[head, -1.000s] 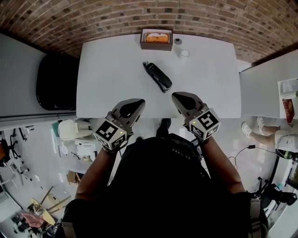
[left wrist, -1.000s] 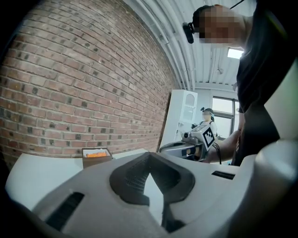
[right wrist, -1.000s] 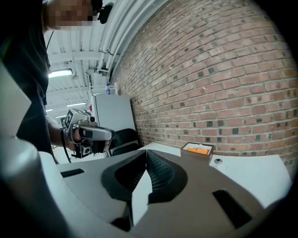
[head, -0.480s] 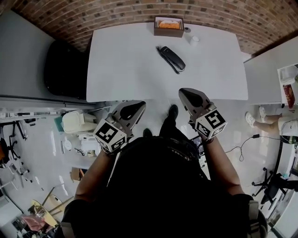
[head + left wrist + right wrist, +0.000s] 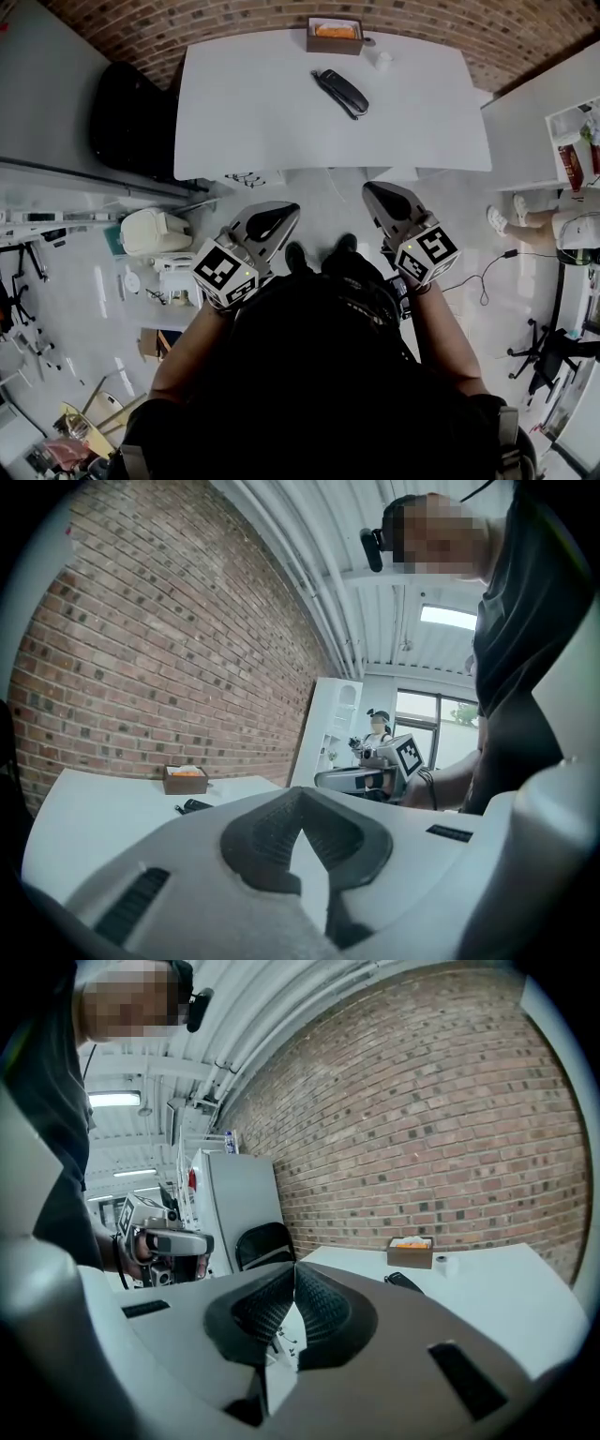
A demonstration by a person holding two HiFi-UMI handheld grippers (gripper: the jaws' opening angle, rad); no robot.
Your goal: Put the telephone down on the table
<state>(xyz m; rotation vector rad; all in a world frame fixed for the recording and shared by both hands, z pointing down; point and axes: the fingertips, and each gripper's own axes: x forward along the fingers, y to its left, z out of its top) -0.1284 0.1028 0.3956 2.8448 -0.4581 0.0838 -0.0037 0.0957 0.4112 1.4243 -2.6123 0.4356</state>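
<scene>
The black telephone [image 5: 339, 91] lies on the white table [image 5: 253, 103] toward its far side, cord end pointing left; no gripper touches it. Both grippers hang over the floor, well short of the table's near edge. My left gripper [image 5: 291, 210] is shut and holds nothing. My right gripper [image 5: 369, 189] is also shut and holds nothing. In the left gripper view the jaws [image 5: 300, 797] meet at the tip, and the telephone [image 5: 197, 805] is small and far off. The right gripper view shows closed jaws [image 5: 294, 1269] and the telephone [image 5: 403, 1282] far ahead.
A brown open box [image 5: 335, 34] with something orange inside stands at the table's far edge, a small white roll [image 5: 382, 58] beside it. A black chair [image 5: 127, 117] sits left of the table. Another white table [image 5: 544, 103] is at the right. Shelving, cables and clutter ring the floor.
The table and telephone have drawn away toward the top of the head view. Both grippers, earlier over the table's near edge, now hang over the floor. Both stay shut.
</scene>
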